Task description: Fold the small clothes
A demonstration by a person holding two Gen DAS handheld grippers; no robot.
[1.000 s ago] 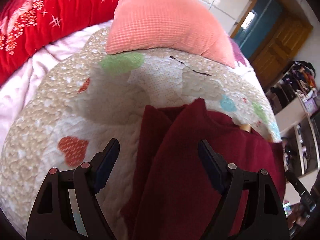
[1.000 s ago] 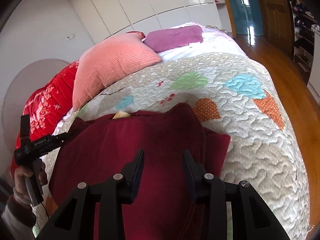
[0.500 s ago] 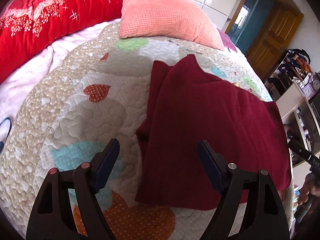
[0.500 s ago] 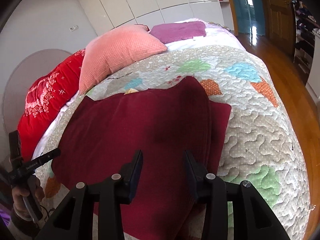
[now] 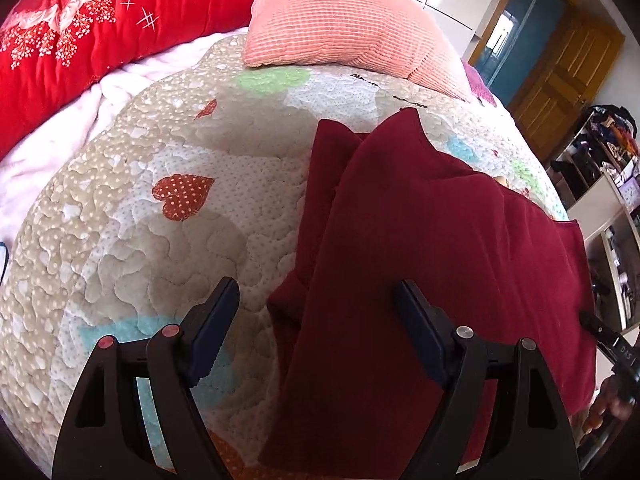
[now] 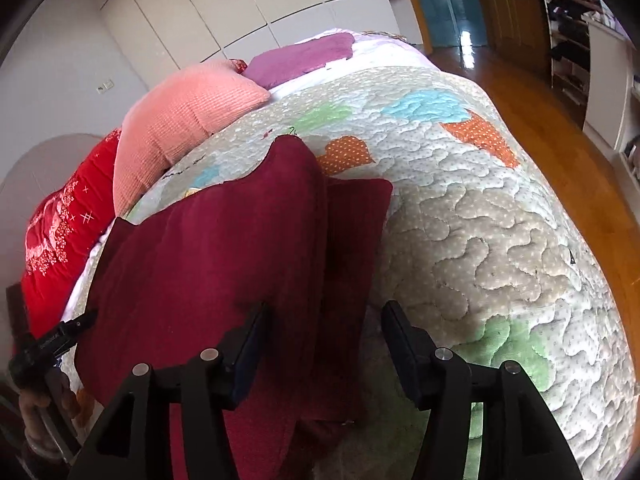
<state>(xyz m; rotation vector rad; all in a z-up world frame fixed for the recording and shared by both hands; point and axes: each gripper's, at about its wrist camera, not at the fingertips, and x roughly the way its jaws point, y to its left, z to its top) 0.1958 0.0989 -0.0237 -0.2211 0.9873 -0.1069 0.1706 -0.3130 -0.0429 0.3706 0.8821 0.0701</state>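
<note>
Right gripper (image 6: 322, 344): jaws just widened, now apart with the dark red garment's (image 6: 208, 264) edge between them, pads not pressing it. Left gripper (image 5: 316, 320): jaws wide apart above the garment's (image 5: 432, 256) opposite folded edge, holding nothing. The garment lies folded flat on the quilted bed cover (image 6: 480, 216) patterned with hearts. Beyond it rest a pink pillow (image 5: 344, 20) and a red blanket (image 5: 92, 28).

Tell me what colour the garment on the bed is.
The garment is dark red, clearest in the left wrist view.
</note>
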